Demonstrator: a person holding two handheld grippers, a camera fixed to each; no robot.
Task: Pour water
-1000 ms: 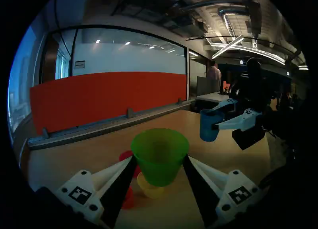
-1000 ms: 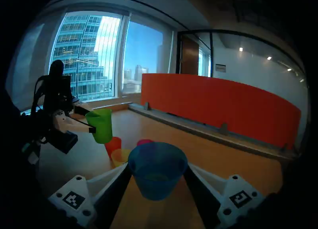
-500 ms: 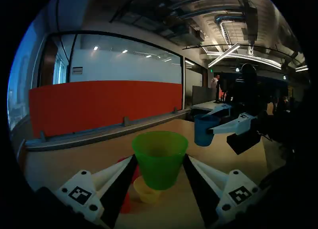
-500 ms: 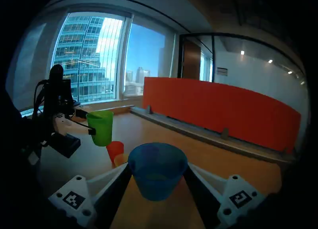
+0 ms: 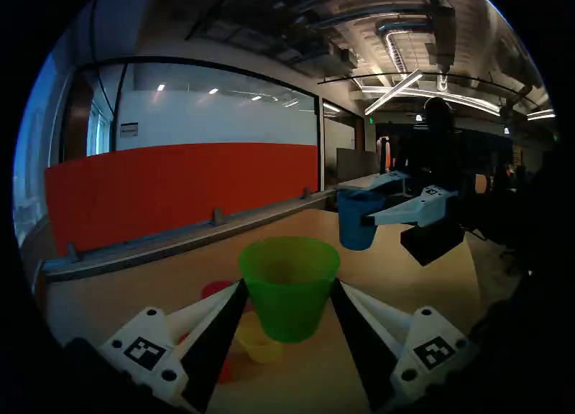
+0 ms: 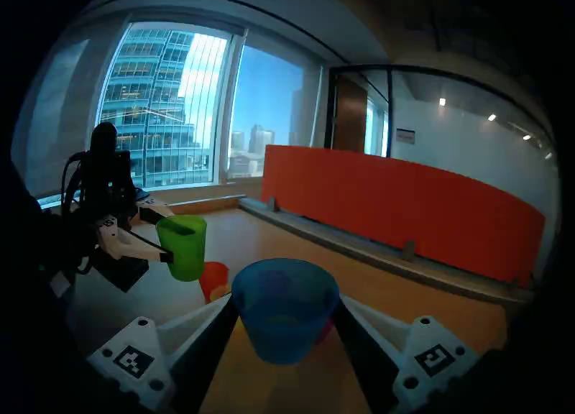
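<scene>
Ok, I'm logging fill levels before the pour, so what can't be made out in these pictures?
- Water in the green cup: left gripper view, its own near wall hides the bottom; small in the right gripper view.
- Yellow cup: left gripper view, top hidden behind the green cup.
- Red cup: left gripper view, mostly behind a finger of the left gripper.
- Contents of the blue cup: right gripper view, dim, unclear.

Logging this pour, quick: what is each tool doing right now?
Left tool: closed on the green cup.
Right tool: closed on the blue cup.
</scene>
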